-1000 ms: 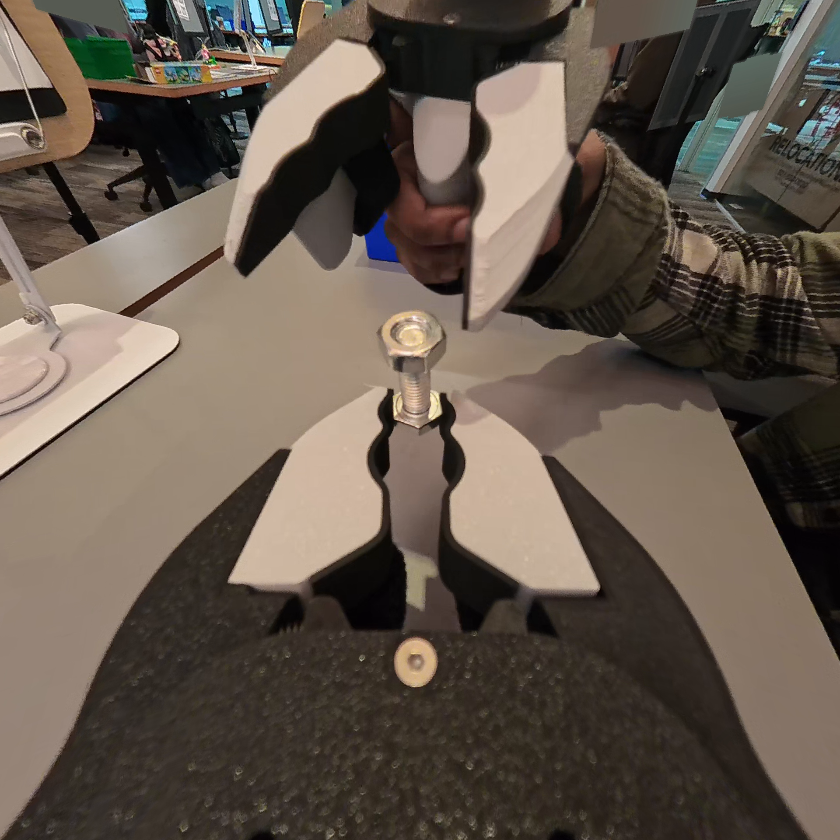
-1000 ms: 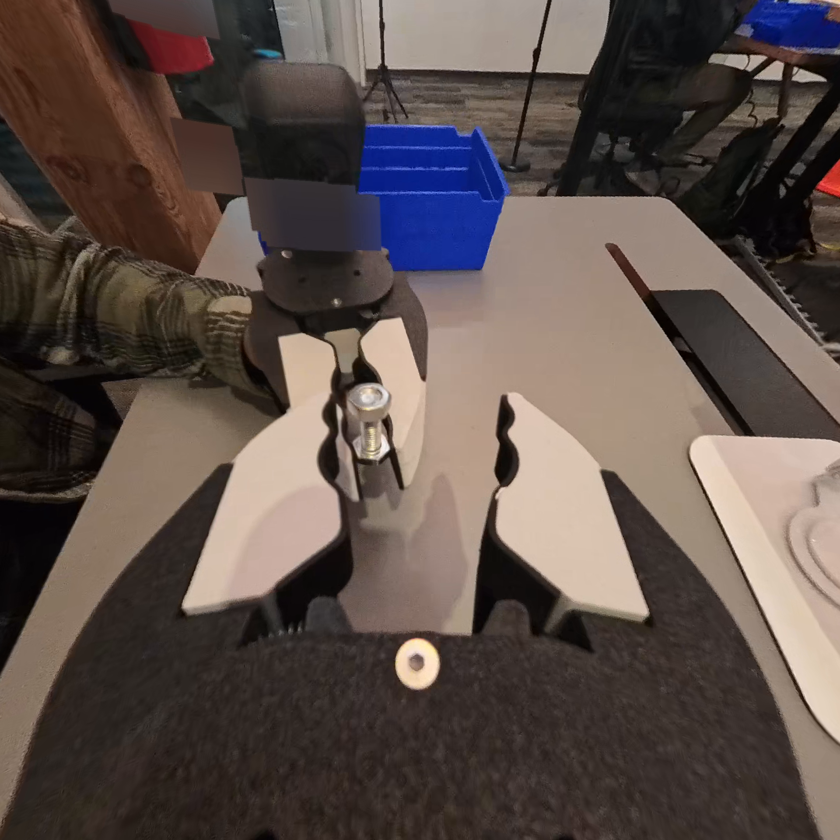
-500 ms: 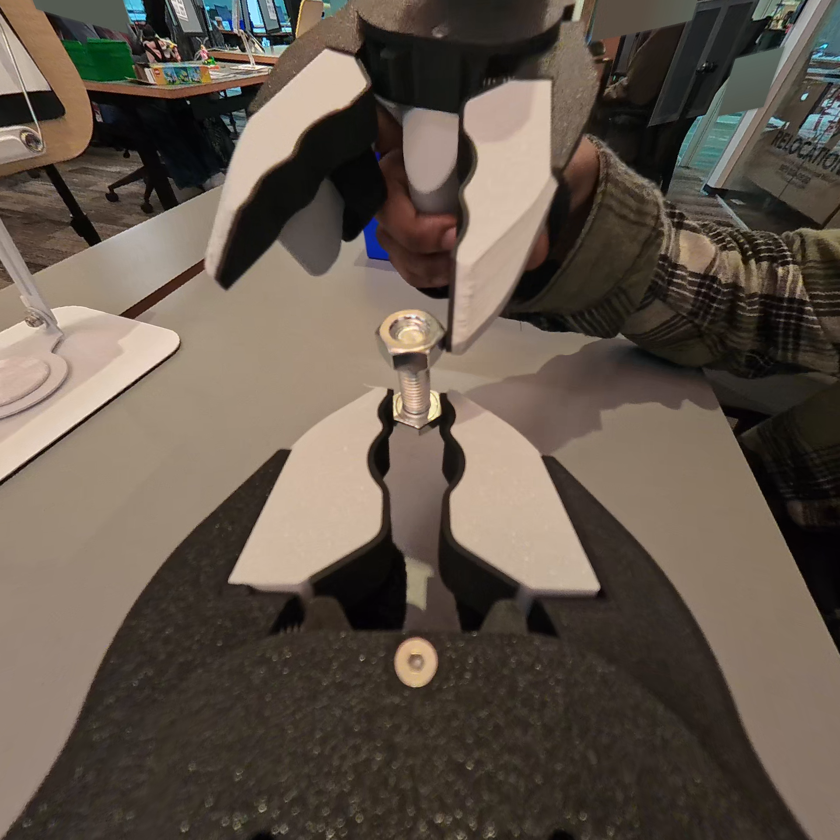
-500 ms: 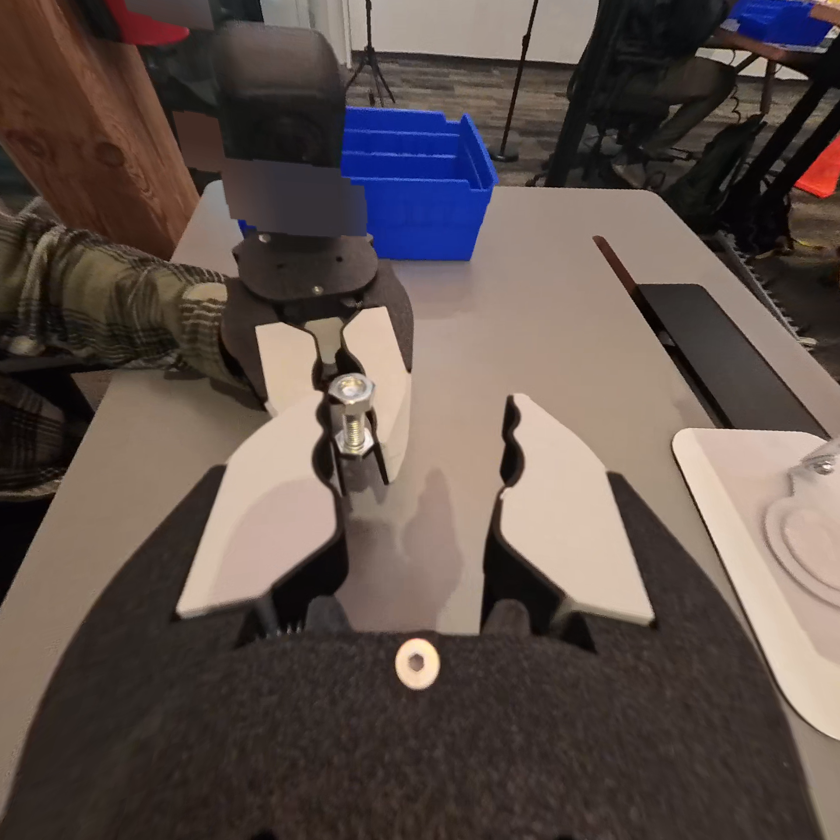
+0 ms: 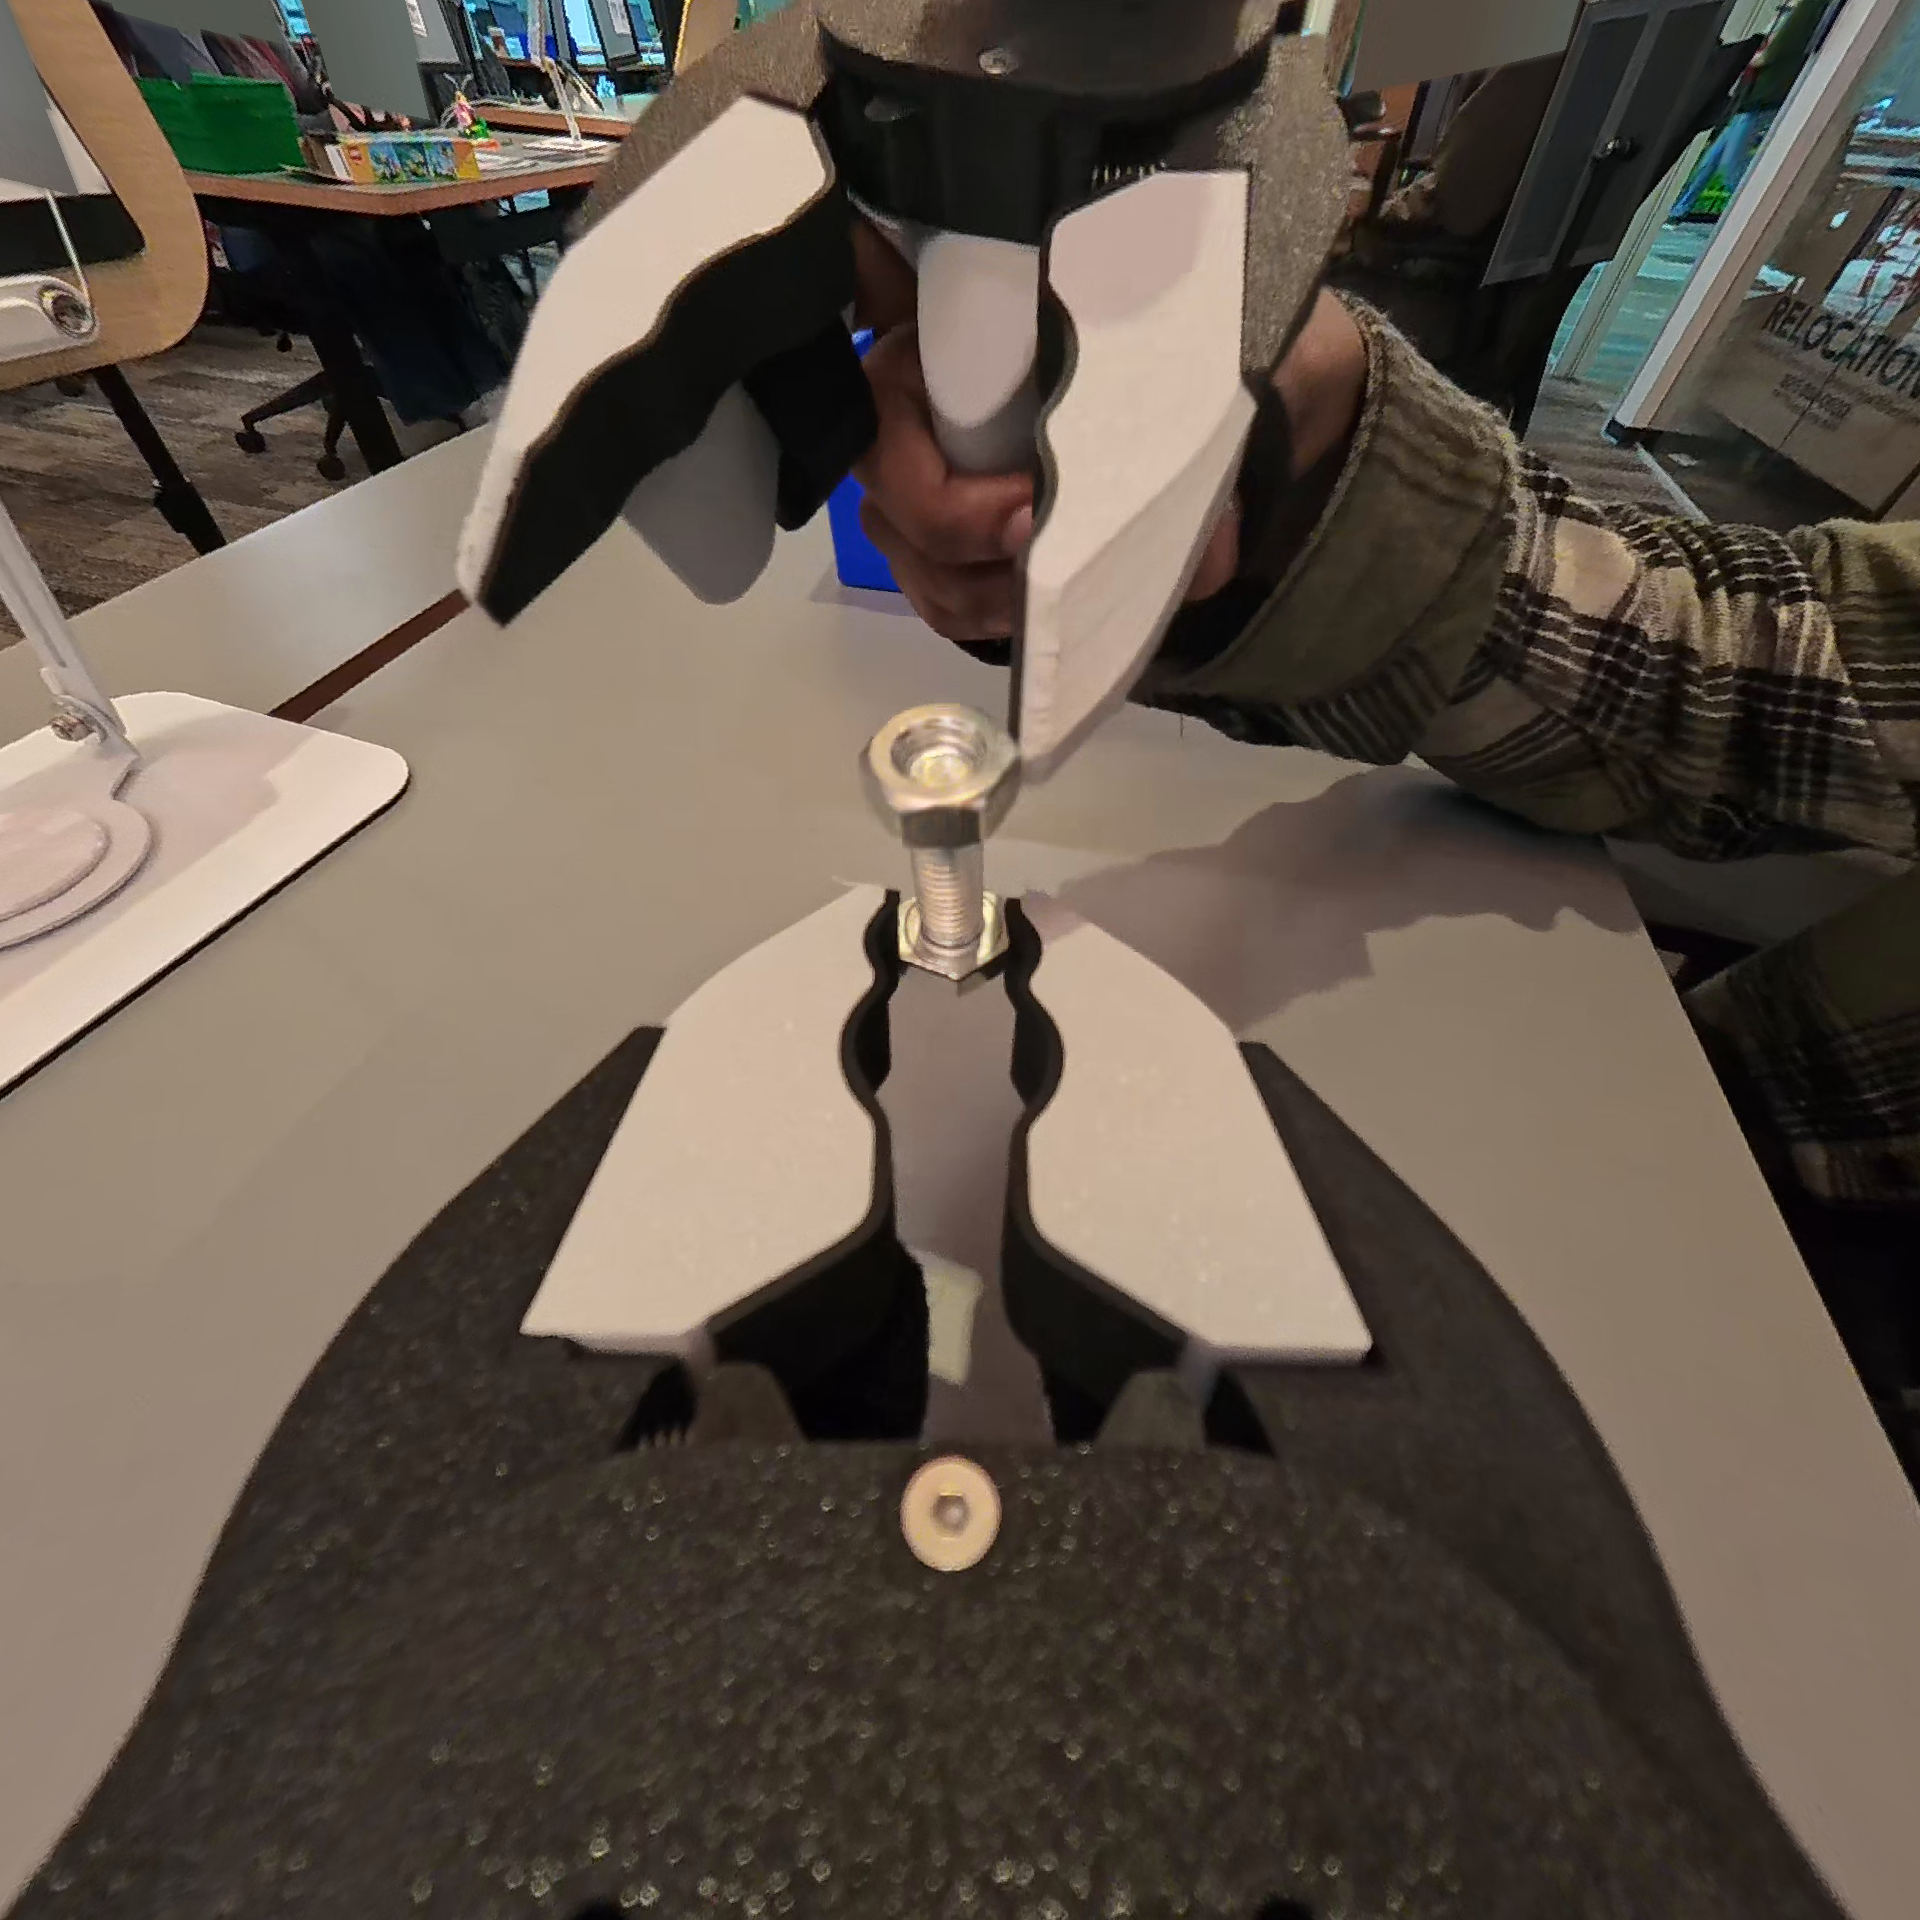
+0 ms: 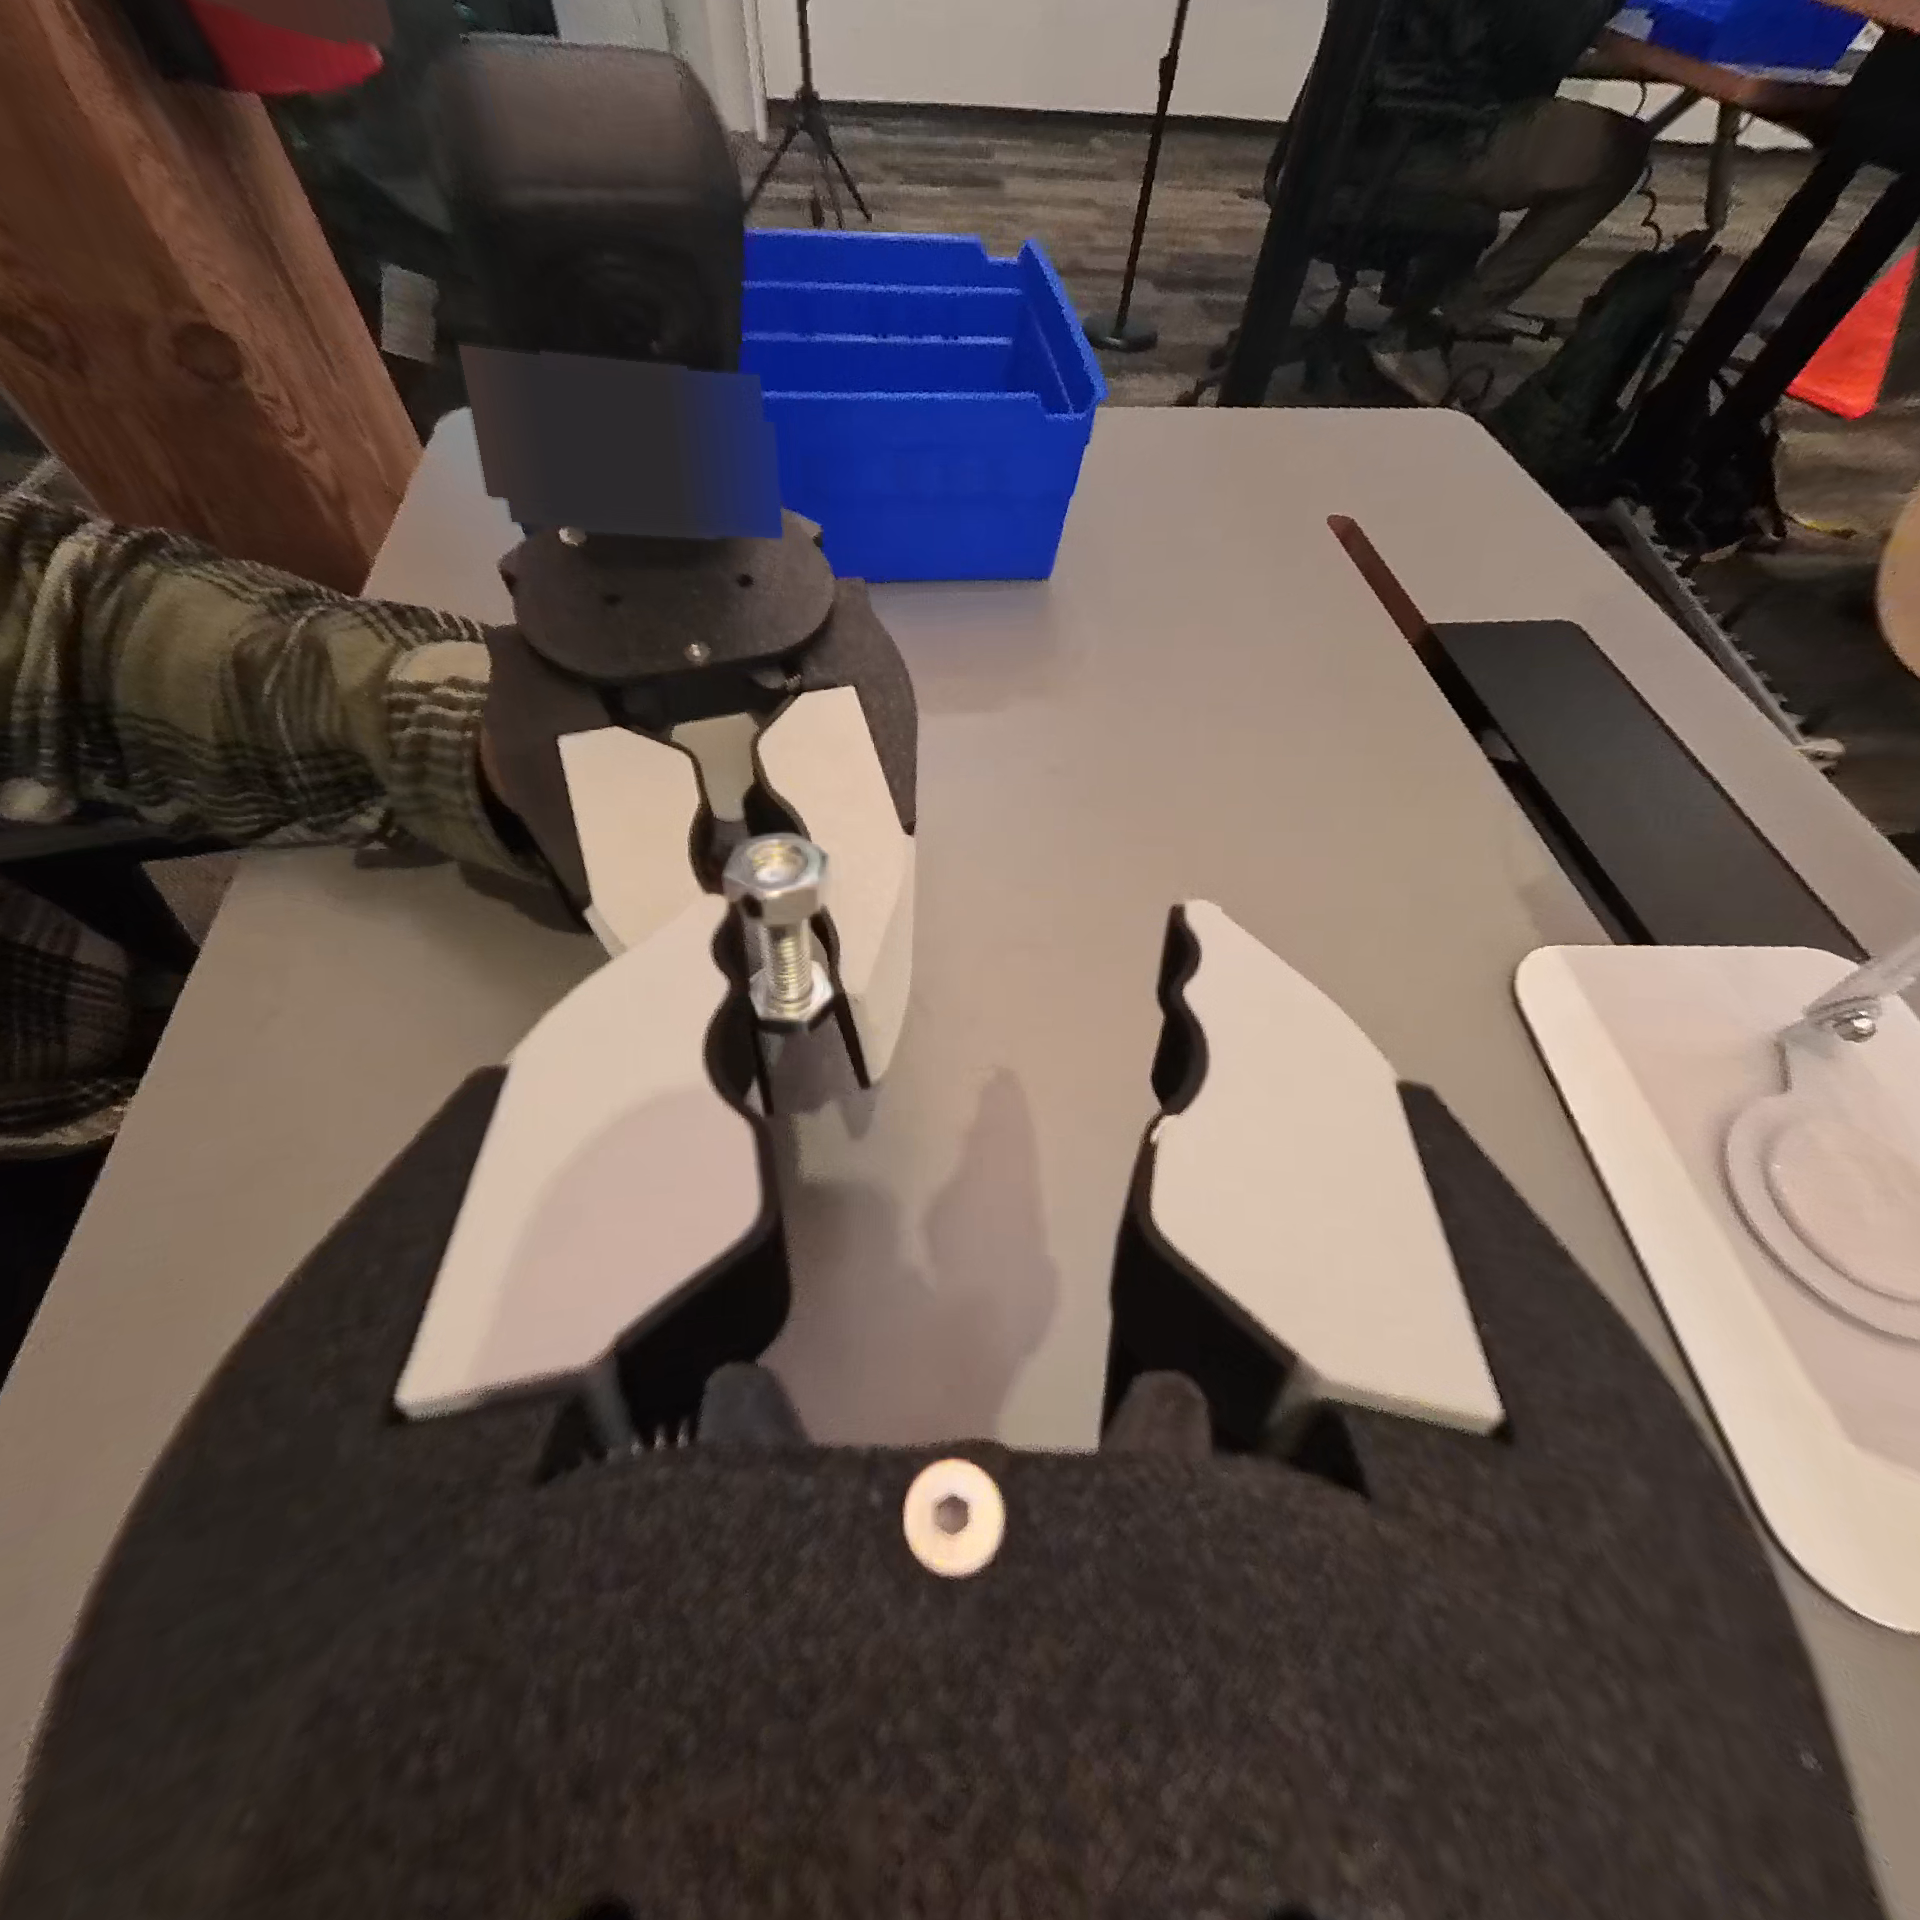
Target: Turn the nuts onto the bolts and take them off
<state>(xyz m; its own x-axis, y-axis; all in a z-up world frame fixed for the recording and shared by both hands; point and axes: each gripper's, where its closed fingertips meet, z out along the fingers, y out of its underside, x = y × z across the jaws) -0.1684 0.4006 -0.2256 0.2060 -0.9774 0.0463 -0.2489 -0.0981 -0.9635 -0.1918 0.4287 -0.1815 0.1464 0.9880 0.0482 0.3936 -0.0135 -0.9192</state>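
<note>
A silver bolt (image 5: 943, 899) stands upright, with a hex nut (image 5: 940, 781) near its top end. My left gripper (image 5: 948, 920) is shut on the bolt's lower hex end, just above the grey table (image 5: 623, 935). My right gripper (image 5: 764, 681) is open and hangs over the nut from the far side. One of its fingers (image 5: 1127, 499) touches the nut's right edge with its tip. In the right wrist view the nut (image 6: 774, 873) and bolt (image 6: 784, 961) stand beside the left finger (image 6: 623, 1122) of my open right gripper (image 6: 935, 925). The left gripper (image 6: 800, 1049) faces it.
A blue bin (image 6: 914, 457) stands at the table's far end beside a wooden post (image 6: 156, 312). A white stand base (image 6: 1714, 1195) lies on the right, and also shows in the left wrist view (image 5: 156, 831). A black strip (image 6: 1621, 769) runs along the table's right side. A plaid sleeve (image 5: 1558, 675) rests on the table. My right fingertips sit around 5 cm from my left ones.
My right gripper has come closer to the bolt and stays open; one finger tip now touches the nut. My left gripper still holds the bolt in the same place.
</note>
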